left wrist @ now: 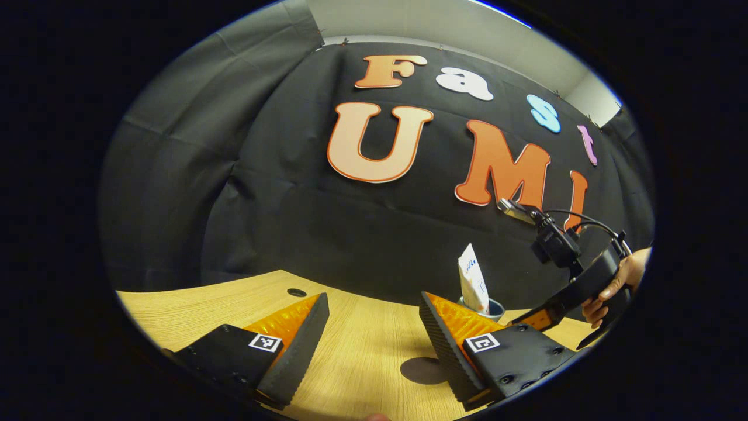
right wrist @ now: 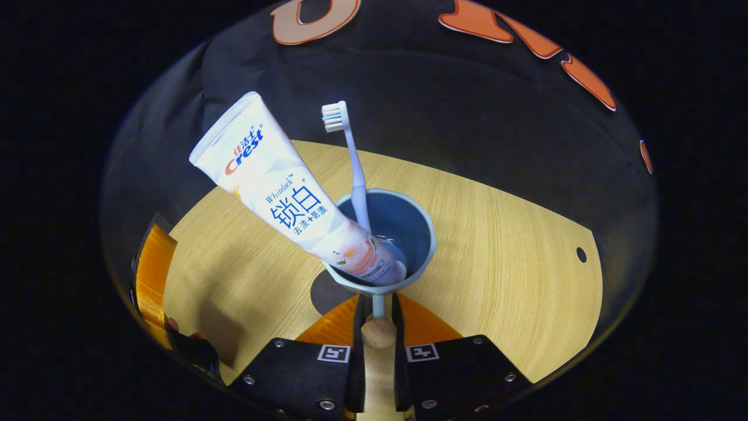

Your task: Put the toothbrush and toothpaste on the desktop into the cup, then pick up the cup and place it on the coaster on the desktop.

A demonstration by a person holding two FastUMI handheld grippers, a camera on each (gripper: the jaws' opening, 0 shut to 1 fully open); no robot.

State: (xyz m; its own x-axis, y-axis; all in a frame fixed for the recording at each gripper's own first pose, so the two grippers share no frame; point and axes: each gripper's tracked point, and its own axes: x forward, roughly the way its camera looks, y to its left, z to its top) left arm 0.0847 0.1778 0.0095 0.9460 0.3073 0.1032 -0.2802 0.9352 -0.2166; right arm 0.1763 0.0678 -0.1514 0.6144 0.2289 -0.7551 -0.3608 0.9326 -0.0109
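A blue cup holds the white toothpaste tube, which leans left, and a pale toothbrush standing bristles up. My right gripper is shut on the cup's thin handle, with a cork-coloured knob between the fingers. A dark round coaster lies on the desk just below and left of the cup; whether the cup touches it I cannot tell. In the left gripper view, the cup and tube stand beyond my open left gripper, and the coaster lies by its right finger.
The light wooden desktop has a small round hole near its far edge. A hand holds the right gripper at the right. The left gripper sits at the desk's left side.
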